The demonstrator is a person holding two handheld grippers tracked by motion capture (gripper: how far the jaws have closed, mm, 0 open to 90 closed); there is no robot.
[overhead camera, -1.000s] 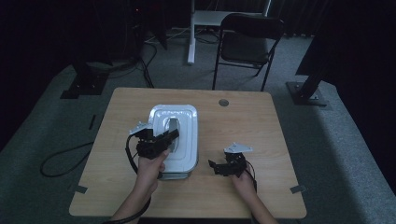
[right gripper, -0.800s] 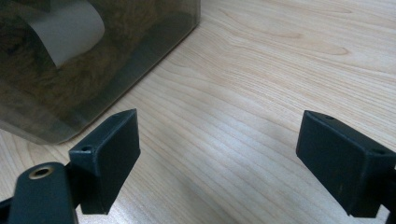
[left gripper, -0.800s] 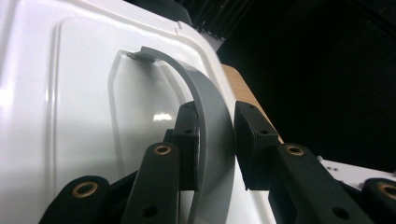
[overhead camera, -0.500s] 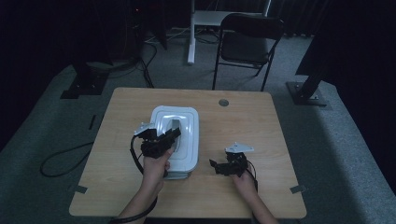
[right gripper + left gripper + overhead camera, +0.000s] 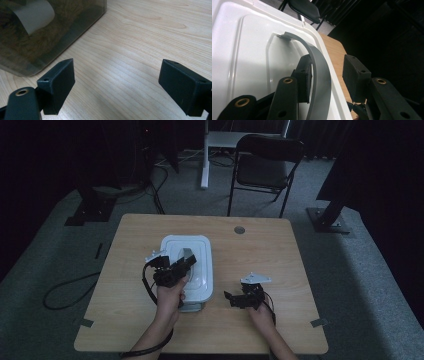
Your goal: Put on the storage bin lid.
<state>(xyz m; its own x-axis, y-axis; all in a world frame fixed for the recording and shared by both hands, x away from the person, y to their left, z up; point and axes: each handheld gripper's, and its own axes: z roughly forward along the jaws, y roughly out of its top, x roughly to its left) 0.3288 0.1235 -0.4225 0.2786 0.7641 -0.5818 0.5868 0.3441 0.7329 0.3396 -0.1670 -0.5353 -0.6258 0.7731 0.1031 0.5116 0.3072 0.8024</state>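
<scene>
Dark curtains and grey carpet surround a pale wooden table (image 5: 250, 270) at the centre of the high view, with a black folding chair (image 5: 265, 160) behind it at the top of the frame.

On the table's left half stands a white plastic storage box with a curved grey carry handle (image 5: 187, 267). The left gripper (image 5: 175, 270) hovers over its lid. A second ago the box sat squarely; now its near end is turned a little toward the lower right, and the left gripper's jaws have just been opening. The left gripper view shows what that amounts to: the grey handle (image 5: 319, 75) rises between the two black jaws, one pad (image 5: 303, 77) close against its inner side, the other well clear on the right, so the handle is let go rather than pinched. In my judgement the box has been set down at its new angle and the grip is being released.

The right gripper (image 5: 235, 299) rests at the lower right of the table, just beside the box, its jaws spread wide with nothing between them.

From above the box looks plain white and opaque. The right gripper view, low on the tabletop, instead shows its smoky translucent side wall (image 5: 75, 27) at upper left, with something brown and fuzzy and a pale label-like patch inside. The close-up of the lid reveals the handle's hinge end set in a moulded recess.
</scene>
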